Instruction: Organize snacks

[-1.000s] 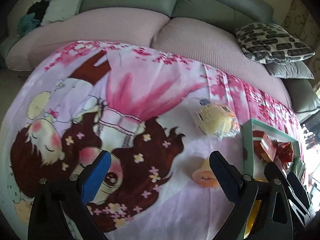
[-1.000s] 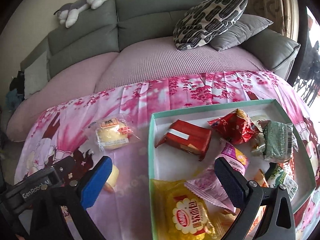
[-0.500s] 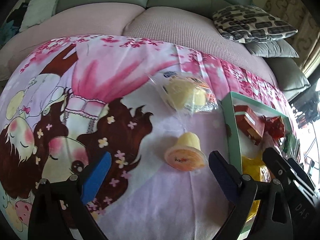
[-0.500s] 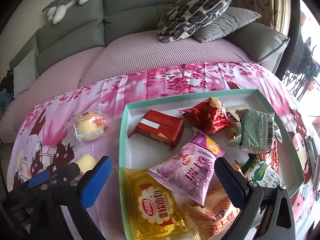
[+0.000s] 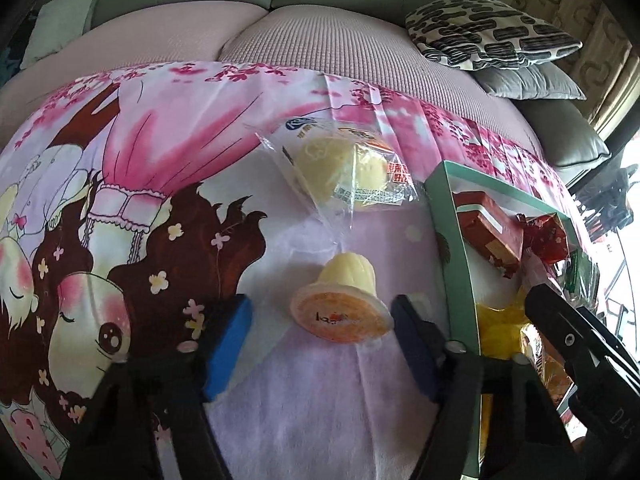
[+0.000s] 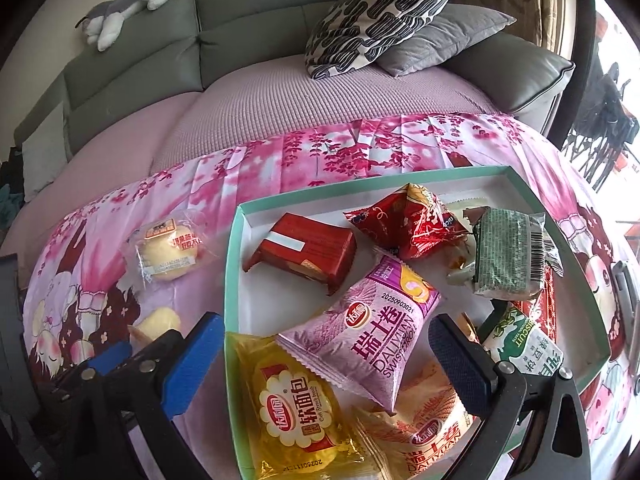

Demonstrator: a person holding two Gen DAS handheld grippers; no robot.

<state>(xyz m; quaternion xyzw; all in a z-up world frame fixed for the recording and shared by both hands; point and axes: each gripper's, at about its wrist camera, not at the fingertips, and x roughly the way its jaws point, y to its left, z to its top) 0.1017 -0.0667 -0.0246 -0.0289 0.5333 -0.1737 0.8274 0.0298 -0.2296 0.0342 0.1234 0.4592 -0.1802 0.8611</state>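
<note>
A yellow jelly cup [image 5: 344,300] lies on its side on the pink cartoon cloth, its orange lid toward me. My left gripper [image 5: 320,328] is open, its blue pads on either side of the cup, not touching it. A wrapped yellow cake [image 5: 348,168] lies just beyond. The green-rimmed tray [image 6: 234,264] holds several snack packs: a red box [image 6: 308,252], a pink swiss-roll pack [image 6: 368,328], a yellow bread pack [image 6: 296,412]. My right gripper [image 6: 324,360] is open and empty, low over the tray's near side above the pink pack.
The cloth covers a low table in front of a grey-green sofa [image 6: 248,92] with patterned cushions [image 6: 376,16]. The tray's left wall [image 5: 452,240] stands just right of the jelly cup. The left gripper also shows in the right wrist view [image 6: 108,360].
My left gripper moved forward and right, so the jelly cup now lies between its pads. My right gripper moved forward over the tray toward the pink pack.
</note>
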